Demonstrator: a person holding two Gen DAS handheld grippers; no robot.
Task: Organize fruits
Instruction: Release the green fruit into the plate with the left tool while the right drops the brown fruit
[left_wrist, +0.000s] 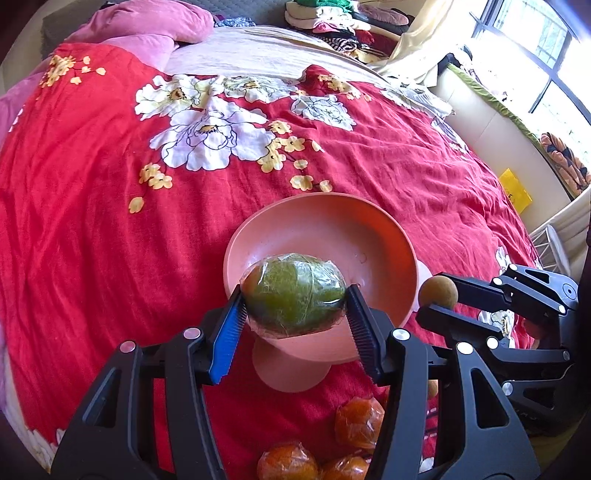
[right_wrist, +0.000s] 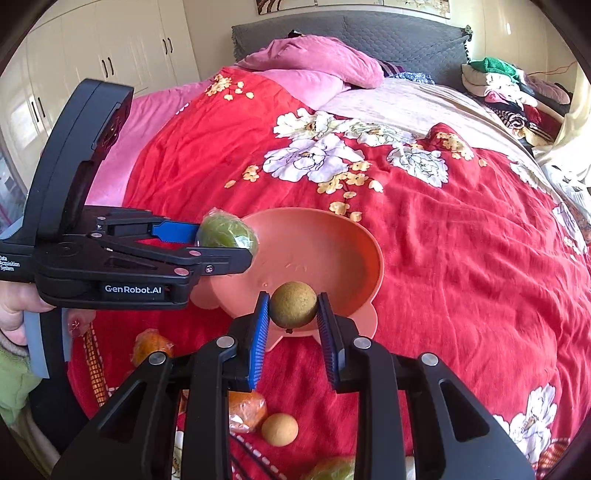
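A pink footed bowl (left_wrist: 369, 229) (right_wrist: 354, 251) stands on the red flowered bedspread. My left gripper (left_wrist: 295, 295) (right_wrist: 236, 240) is shut on a green fruit wrapped in clear film (left_wrist: 293, 293) (right_wrist: 227, 232), held over the bowl's near rim. My right gripper (right_wrist: 293, 304) (left_wrist: 437, 295) is shut on a small round tan fruit (right_wrist: 293, 304) (left_wrist: 438, 291), held over the bowl's edge at the other side. Wrapped orange fruits (left_wrist: 358, 421) (right_wrist: 245, 410) lie on the bedspread below the grippers, and a loose tan fruit (right_wrist: 279, 429) rests beside one.
Pink pillows (right_wrist: 314, 62) and a grey headboard (right_wrist: 369, 33) lie at the far end of the bed. A heap of folded clothes (right_wrist: 509, 88) sits at the far right corner. A person's hand (right_wrist: 18, 314) holds the left gripper. A window (left_wrist: 535, 48) lights the right side.
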